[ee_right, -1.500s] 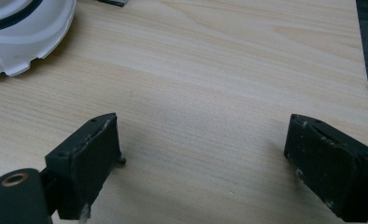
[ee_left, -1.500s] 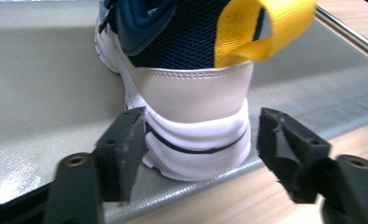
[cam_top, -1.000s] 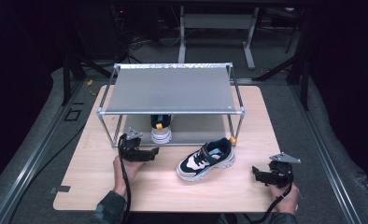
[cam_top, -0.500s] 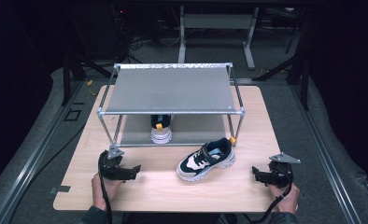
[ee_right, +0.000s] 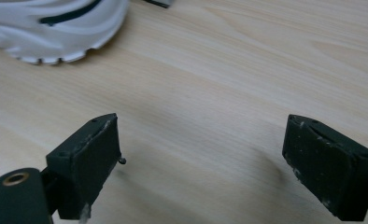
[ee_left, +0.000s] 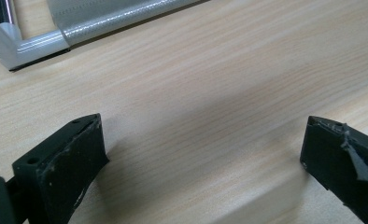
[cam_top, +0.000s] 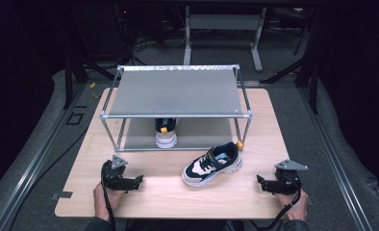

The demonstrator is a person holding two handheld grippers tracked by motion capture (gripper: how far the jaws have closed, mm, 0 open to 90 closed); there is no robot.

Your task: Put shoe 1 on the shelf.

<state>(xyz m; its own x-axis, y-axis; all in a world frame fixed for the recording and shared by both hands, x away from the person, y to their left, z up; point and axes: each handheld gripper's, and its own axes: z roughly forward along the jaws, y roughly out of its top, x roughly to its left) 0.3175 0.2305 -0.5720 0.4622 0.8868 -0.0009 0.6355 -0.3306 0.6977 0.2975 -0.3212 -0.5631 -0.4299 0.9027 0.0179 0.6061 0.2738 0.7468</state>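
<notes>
A navy, white and light-blue sneaker [cam_top: 212,163] lies on the wooden table [cam_top: 178,199], in front of the rack's right front leg. Its white sole [ee_right: 56,28] appears at the top left of the right gripper view. A second sneaker [cam_top: 166,134] stands under the metal rack [cam_top: 175,91], toe toward me. My left gripper [cam_top: 138,181] rests low near the table's front left, pointing right. Its jaws have just been opening and stand wide with only bare wood between them [ee_left: 203,135]. My right gripper [cam_top: 259,182] sits at the front right, pointing left at the sneaker, open and holding nothing [ee_right: 201,135].
The rack's grey shelf spans the back half of the table on thin metal legs. One corner joint [ee_left: 32,44] lies just beyond the left gripper's jaws. Bare wood stretches between the two grippers along the front edge. Dark floor and stand legs surround the table.
My left gripper has drawn back from the rack's front left leg toward the table's front left and sunk lower. The right gripper and both sneakers have stayed put.
</notes>
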